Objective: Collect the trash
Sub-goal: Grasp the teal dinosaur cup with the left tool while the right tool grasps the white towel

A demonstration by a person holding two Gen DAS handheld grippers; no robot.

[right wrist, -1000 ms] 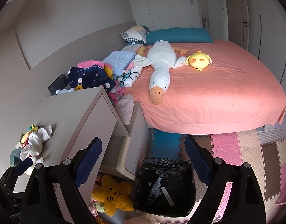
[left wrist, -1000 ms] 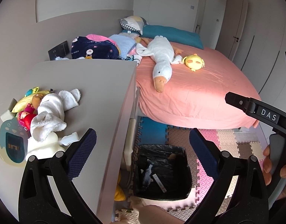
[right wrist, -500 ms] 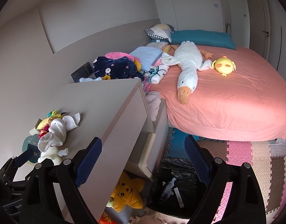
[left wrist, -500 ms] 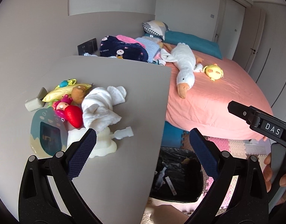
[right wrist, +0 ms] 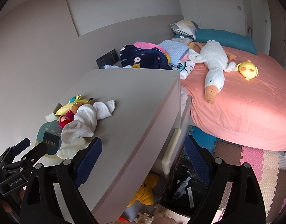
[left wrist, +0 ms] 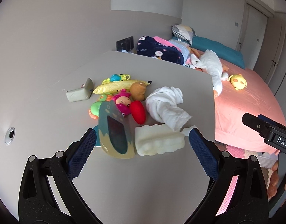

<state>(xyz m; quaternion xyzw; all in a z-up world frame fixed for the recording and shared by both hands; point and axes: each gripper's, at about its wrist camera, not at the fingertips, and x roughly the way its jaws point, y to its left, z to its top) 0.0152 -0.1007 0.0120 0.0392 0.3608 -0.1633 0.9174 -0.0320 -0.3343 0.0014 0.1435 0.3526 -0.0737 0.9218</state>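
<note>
Both hand-held grippers spread and empty, left hand-held gripper [left wrist: 142, 142] over desk [left wrist: 161, 78] clutter near yellow wrapper [left wrist: 120, 87], right hand-held gripper [right wrist: 143, 154] above bin [right wrist: 189, 190]; risk: packed toys get snagged instead of trash.

1. Your left tool [left wrist: 142, 150]: black frame, silver screws, blue knurled pads [left wrist: 81, 154].
2. Your right tool [right wrist: 143, 161]: same black frame and blue pads; white "DAS" label on its body.
3. Bare fingers, no sleeve visible.
</note>
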